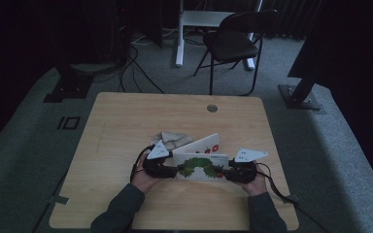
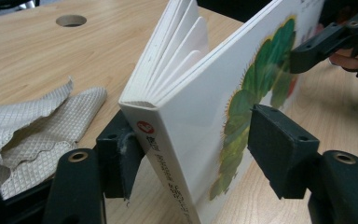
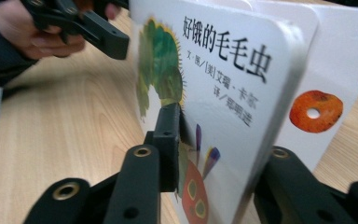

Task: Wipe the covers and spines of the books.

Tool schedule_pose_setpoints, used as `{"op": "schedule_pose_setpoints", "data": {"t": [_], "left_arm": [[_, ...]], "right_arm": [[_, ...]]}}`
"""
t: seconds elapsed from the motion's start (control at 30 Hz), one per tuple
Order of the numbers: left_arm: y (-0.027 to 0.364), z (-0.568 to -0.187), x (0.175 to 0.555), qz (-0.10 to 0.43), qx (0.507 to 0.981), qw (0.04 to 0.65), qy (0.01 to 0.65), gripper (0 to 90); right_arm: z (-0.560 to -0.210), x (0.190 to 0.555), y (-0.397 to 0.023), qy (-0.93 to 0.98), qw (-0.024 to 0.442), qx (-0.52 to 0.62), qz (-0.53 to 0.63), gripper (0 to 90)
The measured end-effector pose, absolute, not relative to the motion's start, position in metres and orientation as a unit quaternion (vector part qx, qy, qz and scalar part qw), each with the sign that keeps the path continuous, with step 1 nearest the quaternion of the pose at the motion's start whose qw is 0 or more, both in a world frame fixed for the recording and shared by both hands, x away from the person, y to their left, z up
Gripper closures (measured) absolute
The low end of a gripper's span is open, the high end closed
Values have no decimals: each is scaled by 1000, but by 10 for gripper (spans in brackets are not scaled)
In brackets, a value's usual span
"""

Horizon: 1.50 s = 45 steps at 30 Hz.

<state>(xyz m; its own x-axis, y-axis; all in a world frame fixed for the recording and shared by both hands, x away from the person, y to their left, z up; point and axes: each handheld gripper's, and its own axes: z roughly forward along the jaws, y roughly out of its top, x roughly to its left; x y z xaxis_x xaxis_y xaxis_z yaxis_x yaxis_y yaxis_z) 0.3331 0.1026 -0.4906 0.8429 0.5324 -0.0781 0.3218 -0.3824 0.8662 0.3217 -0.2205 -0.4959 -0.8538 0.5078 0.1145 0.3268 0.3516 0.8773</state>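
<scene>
Upright on the table [image 1: 126, 126], near its front edge, stands the board book [image 1: 200, 165], its caterpillar cover facing the person and its pages fanned open toward the far side. Its long axis runs left to right across the table, so each end points at one hand. At the spine end, the left tool [image 2: 193, 147] straddles the book: one pad sits against the back by the spine, the other stands clear of the cover, so this tool is released. At the opposite end, the right tool [image 3: 214, 154] brackets the front cover's free edge, the near pad flat on the picture; it looks clenched on the cover alone, though the far pad is hidden. Just behind the left tool lies a crumpled cloth [image 1: 173, 140]. Any coming move likely turns on the right tool's grip.
</scene>
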Motion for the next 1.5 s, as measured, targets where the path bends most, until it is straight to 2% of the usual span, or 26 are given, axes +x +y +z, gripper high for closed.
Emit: {"op": "schedule_pose_setpoints", "data": {"t": [0.27,0.47,0.93,1.1,1.5], "left_arm": [[101,-486,330,112,824,498,246,429],[100,-482,329,111,826,501,235,426],[97,-481,324,115,828,500,227,427],[93,-482,323,111,831,498,222,424],[89,-486,325,108,834,494,220,419]], "right_arm": [[-498,325,-223,811,92,278,507,585],[-495,326,-229,802,88,286,517,505],[-489,324,-236,791,86,284,536,439],[-486,322,-236,788,97,278,540,379],[-484,321,-235,782,109,276,548,307]]}}
